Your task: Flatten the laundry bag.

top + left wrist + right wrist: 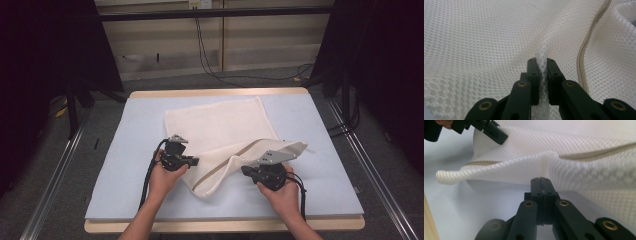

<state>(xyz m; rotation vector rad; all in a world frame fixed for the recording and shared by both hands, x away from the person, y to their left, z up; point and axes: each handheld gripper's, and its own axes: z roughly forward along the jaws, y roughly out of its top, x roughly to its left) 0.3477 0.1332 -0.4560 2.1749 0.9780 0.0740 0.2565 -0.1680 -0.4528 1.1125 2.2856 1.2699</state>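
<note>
A white mesh bag [220, 125] with a beige zipper [220, 167] lies spread on the pale blue mat [135, 150]. My left gripper [192, 161] sits at the bag's near left edge, shut on a pinched ridge of mesh [543, 62]; the zipper [584, 62] runs just to its right. My right gripper [246, 171] is at the bag's near right part, jaws together on the mesh edge [541, 180], and the fabric [574, 145] hangs lifted off the mat there. The left gripper [496, 133] also appears far off in the right gripper view, on the mesh.
The mat covers a wooden table whose edge [220, 226] runs along the front. Bare mat [320, 125] lies to the right and left of the bag. Cables [210, 55] trail on the floor behind the table, with dark stands at both sides.
</note>
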